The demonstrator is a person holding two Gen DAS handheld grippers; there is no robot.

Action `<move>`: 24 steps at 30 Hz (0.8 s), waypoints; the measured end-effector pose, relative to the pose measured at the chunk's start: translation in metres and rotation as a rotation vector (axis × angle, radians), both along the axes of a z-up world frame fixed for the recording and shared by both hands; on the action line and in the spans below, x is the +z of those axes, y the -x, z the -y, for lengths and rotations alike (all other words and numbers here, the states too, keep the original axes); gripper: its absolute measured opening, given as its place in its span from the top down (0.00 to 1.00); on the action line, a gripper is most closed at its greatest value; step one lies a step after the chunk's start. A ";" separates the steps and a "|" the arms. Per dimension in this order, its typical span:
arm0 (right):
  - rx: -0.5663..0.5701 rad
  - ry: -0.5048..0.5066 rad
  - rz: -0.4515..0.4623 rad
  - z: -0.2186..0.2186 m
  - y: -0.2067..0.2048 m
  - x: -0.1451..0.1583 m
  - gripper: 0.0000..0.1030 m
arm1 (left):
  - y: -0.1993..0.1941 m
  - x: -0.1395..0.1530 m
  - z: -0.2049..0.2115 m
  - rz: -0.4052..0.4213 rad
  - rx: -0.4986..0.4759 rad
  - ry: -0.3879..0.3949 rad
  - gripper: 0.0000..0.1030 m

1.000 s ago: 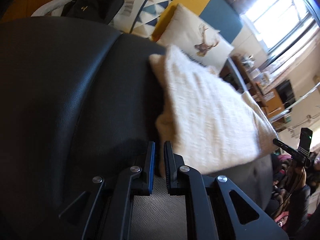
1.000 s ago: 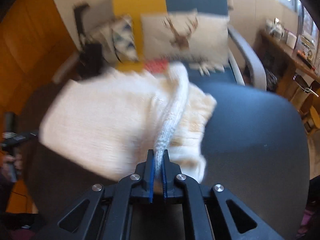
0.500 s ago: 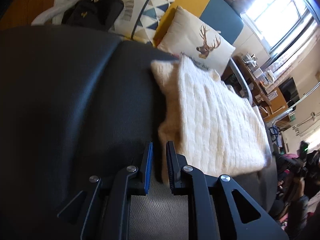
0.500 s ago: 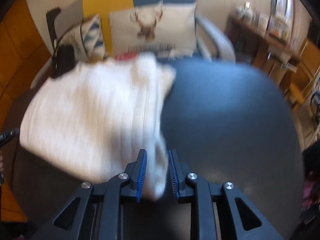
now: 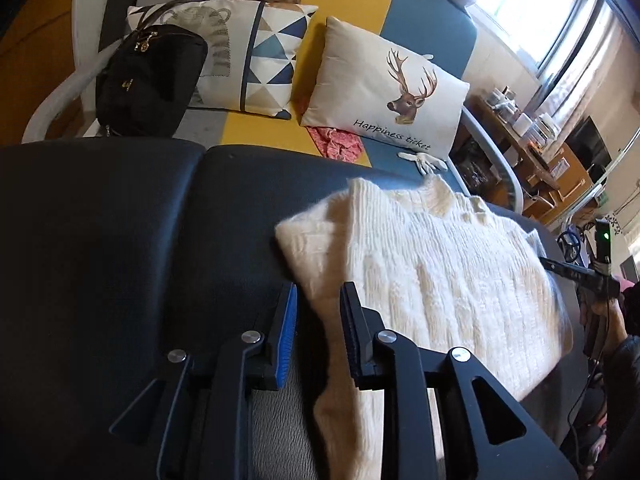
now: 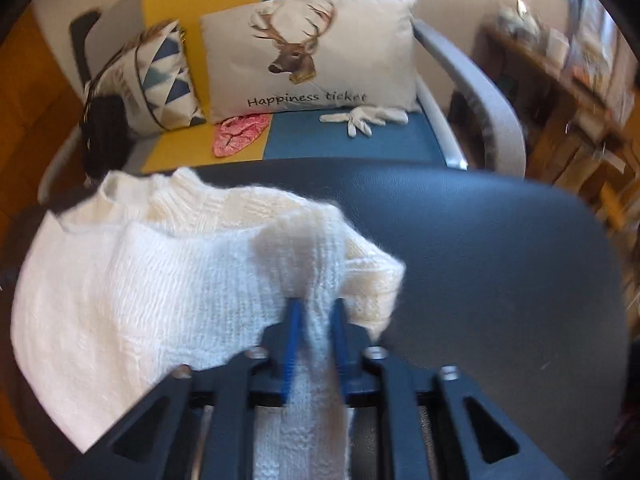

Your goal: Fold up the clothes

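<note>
Since a second ago the left hand-held gripper (image 5: 318, 312) has let its jaws widen and slid along the sweater's near edge, while the right hand-held gripper (image 6: 314, 320), which loosened briefly, has closed again on a fold of knit and dropped lower. The left jaws stand apart with the sweater's (image 5: 432, 280) edge lying loose between them, the blue pad (image 5: 289, 332) clear of the wool. The right jaws are pressed onto a bunched strip of the sweater (image 6: 160, 288), which runs back between the fingers toward the camera.

The cream knit sweater lies half-folded on the black padded surface (image 5: 120, 240), its collar toward the far side, one flap doubled over the body. Beyond it is a yellow and blue sofa (image 6: 360, 136) carrying a deer cushion (image 5: 384, 88), a triangle-patterned cushion (image 5: 260, 60) and a black bag (image 5: 148, 80). A pink cloth (image 6: 240, 134) and a white glove (image 6: 364, 118) lie on the seat in front of the deer cushion. A wooden shelf (image 5: 540, 148) with clutter stands under the bright window (image 5: 532, 8).
</note>
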State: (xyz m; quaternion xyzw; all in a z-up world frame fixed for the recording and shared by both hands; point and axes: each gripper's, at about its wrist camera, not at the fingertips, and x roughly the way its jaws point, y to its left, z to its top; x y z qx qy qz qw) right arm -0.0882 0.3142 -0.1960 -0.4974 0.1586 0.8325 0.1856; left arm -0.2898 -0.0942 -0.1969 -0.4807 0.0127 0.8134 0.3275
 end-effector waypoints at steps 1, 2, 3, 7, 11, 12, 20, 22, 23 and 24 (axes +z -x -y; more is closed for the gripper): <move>0.019 -0.031 0.004 0.006 -0.001 0.003 0.93 | 0.001 0.000 -0.003 -0.003 -0.009 -0.003 0.76; 0.039 -0.065 0.009 0.013 -0.002 0.007 0.93 | 0.002 0.001 -0.005 -0.007 -0.017 -0.004 0.75; 0.057 -0.083 0.010 0.018 -0.004 0.009 0.93 | 0.004 0.001 -0.009 -0.007 -0.025 -0.005 0.72; 0.101 -0.148 0.040 0.025 -0.002 0.010 0.93 | 0.017 -0.009 -0.031 0.018 -0.059 0.021 0.67; 0.090 -0.143 0.043 0.018 -0.002 0.008 0.93 | 0.029 -0.018 -0.043 0.064 -0.073 0.015 0.67; 0.090 -0.146 0.044 0.018 -0.003 0.008 0.93 | 0.031 -0.018 -0.044 0.073 -0.074 0.003 0.67; 0.092 -0.155 0.038 0.018 -0.004 0.010 0.93 | 0.027 -0.019 -0.056 0.027 -0.117 0.018 0.94; 0.093 -0.163 0.025 0.019 -0.005 0.014 0.94 | 0.019 -0.012 -0.055 -0.026 -0.106 0.015 0.95; 0.092 -0.167 0.009 0.020 -0.006 0.019 0.94 | 0.015 -0.007 -0.053 -0.052 -0.100 0.001 0.96; 0.092 -0.172 -0.007 0.020 -0.006 0.025 0.94 | 0.013 0.000 -0.049 -0.075 -0.088 -0.021 0.96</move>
